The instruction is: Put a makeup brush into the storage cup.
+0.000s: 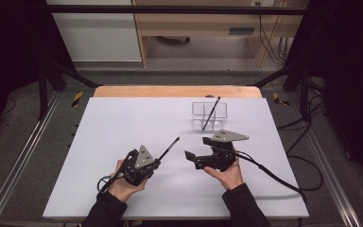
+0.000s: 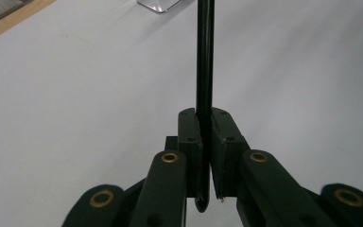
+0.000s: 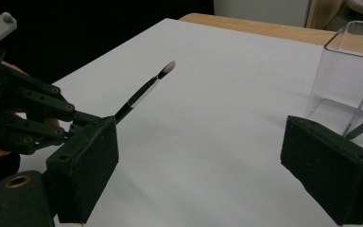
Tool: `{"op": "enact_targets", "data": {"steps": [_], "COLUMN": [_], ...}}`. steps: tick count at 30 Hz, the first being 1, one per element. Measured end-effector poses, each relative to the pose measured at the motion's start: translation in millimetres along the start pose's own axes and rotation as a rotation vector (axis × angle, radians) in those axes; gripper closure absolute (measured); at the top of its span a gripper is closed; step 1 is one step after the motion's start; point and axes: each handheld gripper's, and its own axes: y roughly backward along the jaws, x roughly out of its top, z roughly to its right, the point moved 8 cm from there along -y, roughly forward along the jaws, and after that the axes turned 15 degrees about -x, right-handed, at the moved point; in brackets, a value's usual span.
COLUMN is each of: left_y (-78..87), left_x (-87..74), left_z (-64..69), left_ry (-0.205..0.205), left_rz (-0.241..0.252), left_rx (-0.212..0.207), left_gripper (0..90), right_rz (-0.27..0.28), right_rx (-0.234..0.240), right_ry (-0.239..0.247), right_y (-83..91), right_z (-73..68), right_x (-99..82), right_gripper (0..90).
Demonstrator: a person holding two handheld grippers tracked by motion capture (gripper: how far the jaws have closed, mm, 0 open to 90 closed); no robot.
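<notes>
High view: left gripper point(image 1: 157, 163) clamps a slim black brush point(image 1: 169, 147) near its butt — light, stiff, apt to pivot — while right gripper point(image 1: 196, 149) gapes empty beside it.

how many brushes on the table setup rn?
2. One brush is clamped in the left claw, raised above the table. The other brush leans inside the clear container at the far side.

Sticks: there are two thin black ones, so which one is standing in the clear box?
The far stick, leaning in the clear box at the table's back. The other stick is clamped in the left gripper, off the table.
</notes>
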Motion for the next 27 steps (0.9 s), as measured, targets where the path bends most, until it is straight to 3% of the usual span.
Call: {"op": "enact_targets", "data": {"steps": [2,27], "left_y": [0.0,-3.1], "left_x": [0.4,15.3], "left_z": [-0.5,0.0], "left_ry": [0.024,0.122], "left_rz": [0.016,0.093], "left_rx": [-0.006,0.030], "left_gripper": [83.1,83.1], "right_rz": [0.009,0.057], "right_rx": [0.000,0.017], "right_ry": [-0.017,-0.139], "right_y": [-0.9,-19.0], "right_z": [-1.0,-17.9], "right_x": [2.1,8.9], "right_gripper": [11.9,15.4]}}
